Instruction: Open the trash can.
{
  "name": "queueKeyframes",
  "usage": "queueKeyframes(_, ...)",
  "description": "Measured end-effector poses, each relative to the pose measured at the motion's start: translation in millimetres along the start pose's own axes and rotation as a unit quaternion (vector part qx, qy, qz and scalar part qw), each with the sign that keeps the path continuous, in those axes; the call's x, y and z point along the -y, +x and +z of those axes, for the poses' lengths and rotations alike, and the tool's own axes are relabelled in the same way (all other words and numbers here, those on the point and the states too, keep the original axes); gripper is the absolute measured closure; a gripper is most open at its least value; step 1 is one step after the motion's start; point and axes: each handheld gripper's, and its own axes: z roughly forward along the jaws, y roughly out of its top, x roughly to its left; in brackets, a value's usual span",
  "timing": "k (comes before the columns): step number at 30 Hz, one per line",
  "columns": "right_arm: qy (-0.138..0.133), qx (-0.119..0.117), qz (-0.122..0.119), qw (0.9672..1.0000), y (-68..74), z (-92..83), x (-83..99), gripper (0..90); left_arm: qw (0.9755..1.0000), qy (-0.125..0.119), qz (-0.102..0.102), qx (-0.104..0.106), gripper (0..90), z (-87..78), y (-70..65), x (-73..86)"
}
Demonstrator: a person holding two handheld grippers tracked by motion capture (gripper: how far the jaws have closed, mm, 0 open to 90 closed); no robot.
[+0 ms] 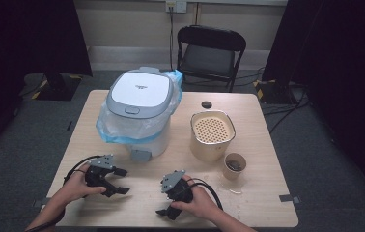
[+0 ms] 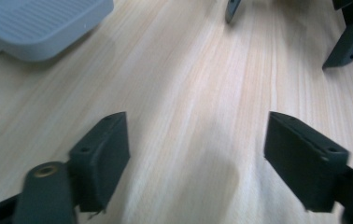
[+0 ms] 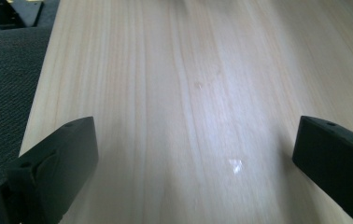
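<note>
My left gripper [image 1: 121,181] rests low over the front left of the wooden table [image 1: 248,203], held by a hand, pointing right. Its jaws stand open with bare wood between them [image 2: 198,135]. My right gripper [image 1: 163,199] sits just right of it at the front middle, aimed toward the table's near edge. It is wide open over bare tabletop [image 3: 195,140]. The left gripper view also catches black parts of the right gripper [image 2: 352,42] at its upper right. Neither gripper holds anything.
A white pedal bin [image 1: 139,108] with a grey lid and a blue bag liner stands at the back left, its pedal [image 2: 34,23] facing me. A beige canister with a perforated lid [image 1: 212,133] and a paper cup [image 1: 234,166] stand at the right. A black chair [image 1: 209,53] is behind the table.
</note>
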Motion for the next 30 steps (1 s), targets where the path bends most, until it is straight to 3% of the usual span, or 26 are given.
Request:
queueKeyframes(3, -0.001, 0.002, 0.002, 1.0000, 0.3, -0.2, 0.3, 0.0, 0.9998, 0.012, -0.001, -0.013, 19.3, -5.4, -2.2, -2.0)
queueKeyframes(11, 0.001, 0.003, 0.005, 1.0000, 0.8, -0.5, 0.3, 0.0, 0.9990, -0.021, -0.017, -0.036, 18.1, -26.6, -8.5, -18.9)
queueKeyframes(18, 0.001, 0.003, 0.005, 1.0000, 0.8, -0.5, 0.3, 0.0, 0.9986, -0.031, -0.032, -0.029, 18.6, -46.5, -16.0, -28.6)
queueKeyframes(30, 0.001, 0.003, 0.005, 1.0000, 0.8, -0.5, 0.3, 0.0, 0.9980, -0.042, -0.038, -0.029, 18.0, -81.5, -25.1, -63.5)
